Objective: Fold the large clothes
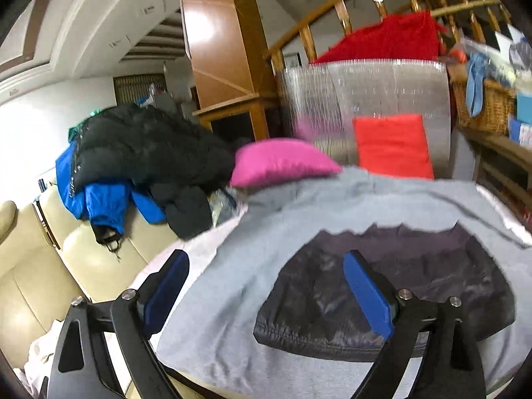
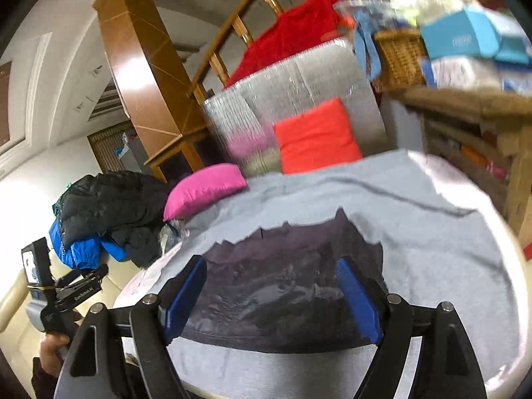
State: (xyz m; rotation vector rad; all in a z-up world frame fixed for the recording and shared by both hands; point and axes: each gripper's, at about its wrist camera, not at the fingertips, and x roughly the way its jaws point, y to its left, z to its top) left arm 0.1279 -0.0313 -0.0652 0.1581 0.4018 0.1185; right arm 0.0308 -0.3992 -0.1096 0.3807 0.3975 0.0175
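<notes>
A large grey garment [image 1: 266, 219] [image 2: 432, 249] lies spread flat over a round white-covered table [image 1: 201, 247] [image 2: 465, 179]. On it rests a smaller dark, shiny garment [image 1: 432, 282] [image 2: 282, 282] with a jagged far edge. My left gripper [image 1: 266, 259] hovers open above the dark garment's left side, with nothing between its blue pads [image 1: 365, 296]. My right gripper [image 2: 271, 262] is open too, held above the dark garment, and nothing is pinched between its pads [image 2: 359, 299]. In the right wrist view a hand [image 2: 53, 342] holds the other gripper's handle at the lower left.
Black and blue jackets [image 1: 133, 153] [image 2: 109, 206] are piled on a cream sofa [image 1: 99, 252] to the left. A pink cushion [image 1: 282, 161] [image 2: 202, 188] and a red cushion [image 1: 392, 146] [image 2: 316, 133] lie beyond the table. A wicker basket [image 1: 485, 106] [image 2: 399, 56] sits on shelves to the right.
</notes>
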